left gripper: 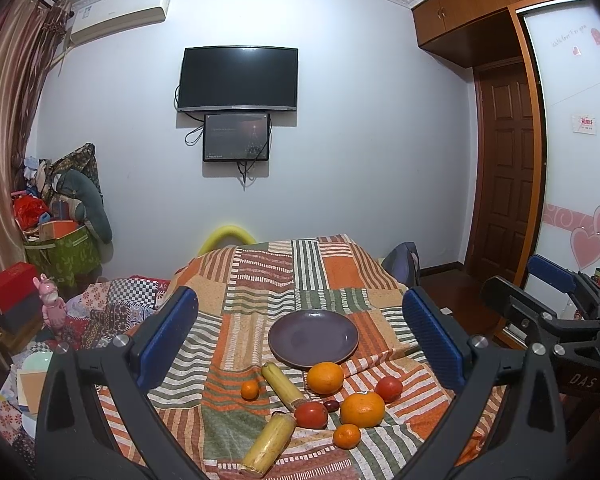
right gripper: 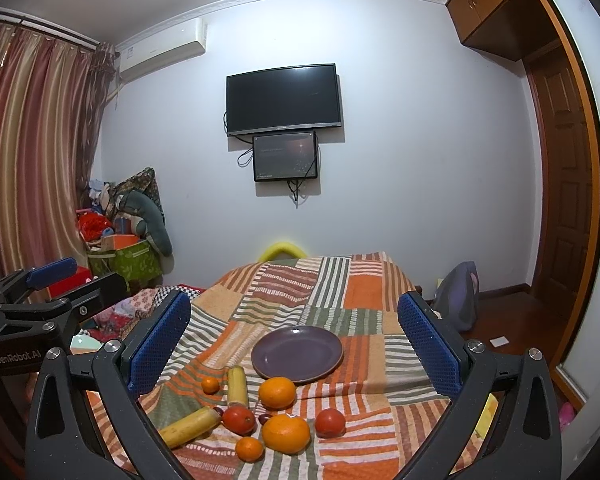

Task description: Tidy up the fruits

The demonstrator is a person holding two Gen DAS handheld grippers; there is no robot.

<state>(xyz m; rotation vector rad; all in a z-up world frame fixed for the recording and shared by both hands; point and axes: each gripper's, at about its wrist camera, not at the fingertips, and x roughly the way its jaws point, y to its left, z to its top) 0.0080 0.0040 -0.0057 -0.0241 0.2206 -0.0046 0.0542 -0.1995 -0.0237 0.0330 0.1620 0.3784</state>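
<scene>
Right now your left gripper (left gripper: 300,332) and right gripper (right gripper: 294,336) both hang spread wide, holding nothing — fruits lie just before the purple plate (right gripper: 320,368) on the patchwork cloth (right gripper: 364,292).

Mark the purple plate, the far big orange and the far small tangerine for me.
purple plate (left gripper: 296,354), left wrist view, bare near rim.
far big orange (right gripper: 277,393), right wrist view, middle of peel.
far small tangerine (left gripper: 249,390), left wrist view, centre of fruit.

Worktop draped in orange-green-cream striped patchwork cloth (left gripper: 260,280). Empty round purple ceramic plate (left gripper: 313,338) mid-cloth. Nearer: two large oranges (left gripper: 325,378), two small tangerines (left gripper: 249,390), two red tomatoes (left gripper: 311,415), two yellow corn pieces (left gripper: 282,385), small dark date (left gripper: 331,405).
</scene>
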